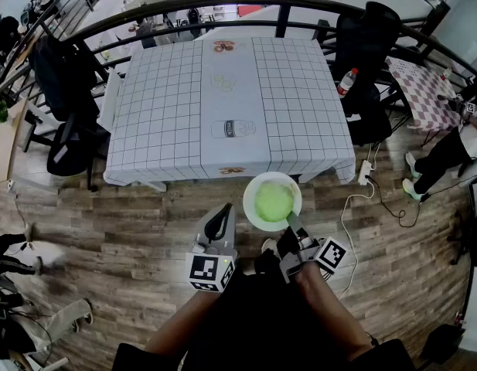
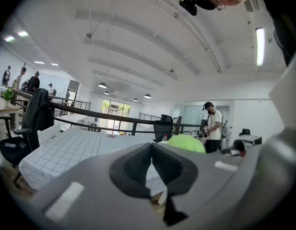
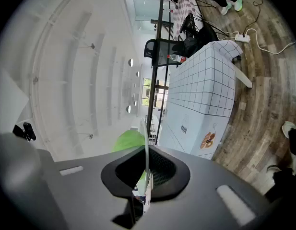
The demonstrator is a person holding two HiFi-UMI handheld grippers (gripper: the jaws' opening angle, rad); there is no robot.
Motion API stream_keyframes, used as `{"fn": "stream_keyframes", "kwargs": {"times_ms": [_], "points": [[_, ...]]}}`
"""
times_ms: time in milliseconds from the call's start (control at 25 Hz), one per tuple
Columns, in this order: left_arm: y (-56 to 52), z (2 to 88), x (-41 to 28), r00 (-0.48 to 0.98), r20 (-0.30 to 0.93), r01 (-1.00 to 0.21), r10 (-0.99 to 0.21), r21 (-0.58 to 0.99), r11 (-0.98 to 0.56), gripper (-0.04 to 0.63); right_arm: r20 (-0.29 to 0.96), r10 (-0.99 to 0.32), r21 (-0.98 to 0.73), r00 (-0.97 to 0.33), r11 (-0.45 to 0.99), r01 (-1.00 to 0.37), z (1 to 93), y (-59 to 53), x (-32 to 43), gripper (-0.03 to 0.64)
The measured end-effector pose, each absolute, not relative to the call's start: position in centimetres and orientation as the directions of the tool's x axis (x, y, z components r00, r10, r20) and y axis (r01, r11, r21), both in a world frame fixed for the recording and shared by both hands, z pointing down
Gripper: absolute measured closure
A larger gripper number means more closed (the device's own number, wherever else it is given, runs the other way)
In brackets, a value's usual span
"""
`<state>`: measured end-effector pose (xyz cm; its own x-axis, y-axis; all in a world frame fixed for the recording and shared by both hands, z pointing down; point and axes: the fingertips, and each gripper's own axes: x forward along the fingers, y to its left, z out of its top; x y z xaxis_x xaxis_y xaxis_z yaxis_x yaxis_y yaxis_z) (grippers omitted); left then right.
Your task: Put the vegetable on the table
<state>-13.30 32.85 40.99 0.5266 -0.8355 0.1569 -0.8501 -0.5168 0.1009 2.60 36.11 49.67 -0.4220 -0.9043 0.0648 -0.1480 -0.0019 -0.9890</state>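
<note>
Forearms (image 1: 188,323) of the person fill the bottom of the head view, each ending in a tool with a marker cube. Of the two, the right tool (image 1: 294,227) is clenched on the rim of a white plate (image 1: 252,192) (its own view shows that rim edge-on, pinched between the jaws). The plate carries the vegetable (image 1: 274,202), a pale green mound. Plate and vegetable hang over the wooden floor (image 1: 122,230), right at the near edge of the desk (image 1: 161,114) and not resting on it. Just beside the plate but apart from it, the left tool (image 1: 220,219) has its jaws pressed together with nothing between them. A white grid-patterned cloth covers the desk. Behind it runs a dark curved railing (image 1: 223,5), and a black chair (image 1: 64,91) stands at the desk's left side.
</note>
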Motion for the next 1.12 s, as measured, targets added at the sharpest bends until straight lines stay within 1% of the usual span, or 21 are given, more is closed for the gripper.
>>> {"fn": "stream_keyframes", "kwargs": {"times_ms": [120, 280, 400, 480, 600, 1120], "points": [[37.5, 42.8, -11.8, 0.528, 0.172, -0.849, -0.831, 0.120, -0.515, 0.588, 0.078, -0.903, -0.987, -0.423, -0.012, -0.158, 50.8, 41.0, 4.1, 0.609], [40.7, 44.6, -11.4, 0.530, 0.149, -0.848, -0.835, 0.102, -0.520, 0.588, 0.035, -0.907, -0.990, -0.419, 0.025, -0.138, 52.5, 43.9, 4.5, 0.604], [39.5, 43.8, -11.2, 0.528, 0.155, -0.849, -0.835, 0.113, -0.516, 0.588, 0.056, -0.907, -0.989, -0.417, 0.005, -0.144, 51.8, 42.8, 5.0, 0.600], [36.7, 42.2, -10.8, 0.523, 0.171, -0.852, -0.835, 0.126, -0.508, 0.588, 0.077, -0.903, -0.989, -0.423, -0.014, -0.150, 50.1, 40.1, 5.4, 0.601], [33.4, 40.6, -10.0, 0.517, 0.182, -0.856, -0.837, 0.128, -0.501, 0.588, 0.068, -0.899, -0.990, -0.433, -0.006, -0.142, 48.3, 36.7, 6.2, 0.606], [31.6, 40.9, -6.7, 0.460, 0.179, -0.888, -0.870, 0.098, -0.449, 0.588, 0.069, -0.880, -0.993, -0.470, -0.015, -0.118, 49.2, 33.9, 10.5, 0.607]]}}
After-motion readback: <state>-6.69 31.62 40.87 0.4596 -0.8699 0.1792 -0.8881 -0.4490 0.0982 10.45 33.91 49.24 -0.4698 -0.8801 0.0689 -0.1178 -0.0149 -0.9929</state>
